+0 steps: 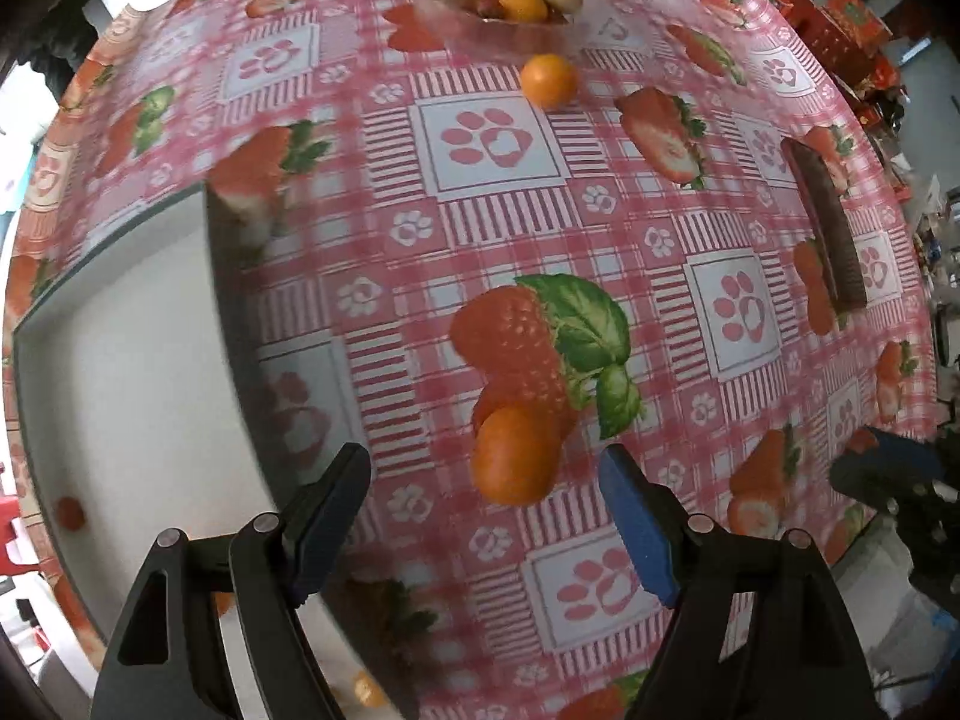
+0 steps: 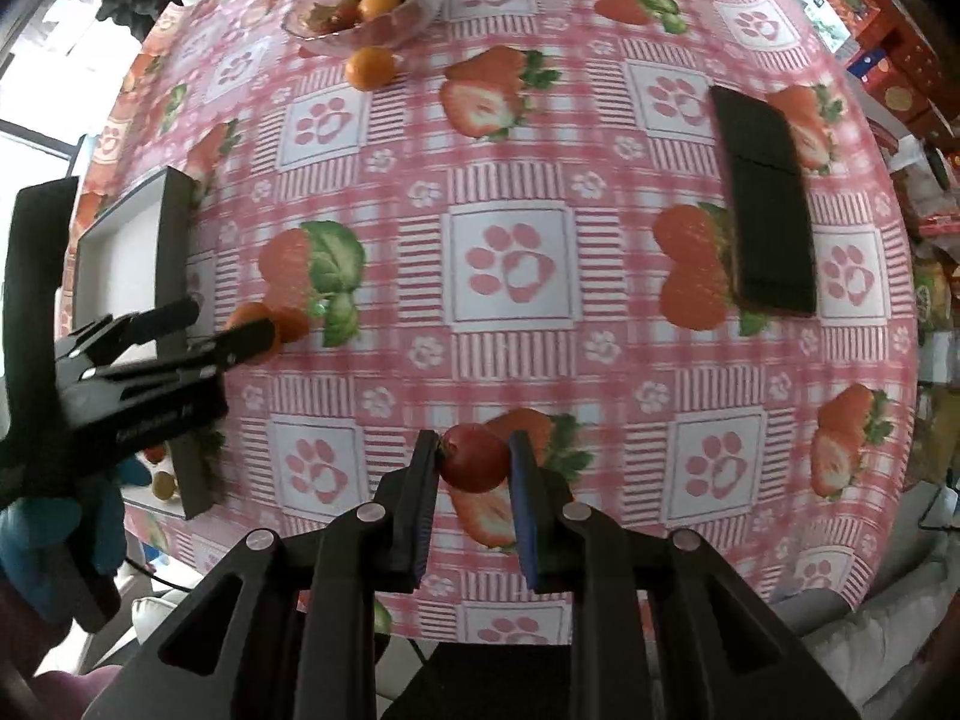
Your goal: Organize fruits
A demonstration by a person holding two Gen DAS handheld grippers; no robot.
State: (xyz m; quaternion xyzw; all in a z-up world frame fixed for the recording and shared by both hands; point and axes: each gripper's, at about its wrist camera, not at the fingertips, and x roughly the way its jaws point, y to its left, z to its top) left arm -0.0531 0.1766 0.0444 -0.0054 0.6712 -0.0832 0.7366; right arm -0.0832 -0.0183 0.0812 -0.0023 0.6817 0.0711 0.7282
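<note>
Open tablecloth (image 2: 516,360) mid-table; obstacles ring it — tray (image 1: 120,360) left, dark box (image 2: 768,210) right, bowl (image 1: 480,18) and loose orange (image 1: 549,80) far.

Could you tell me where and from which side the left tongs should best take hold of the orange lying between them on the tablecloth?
Grip the orange across its widest middle, coming straight down: it is round, lies free on the tablecloth, and the open left tongs already straddle it.
</note>
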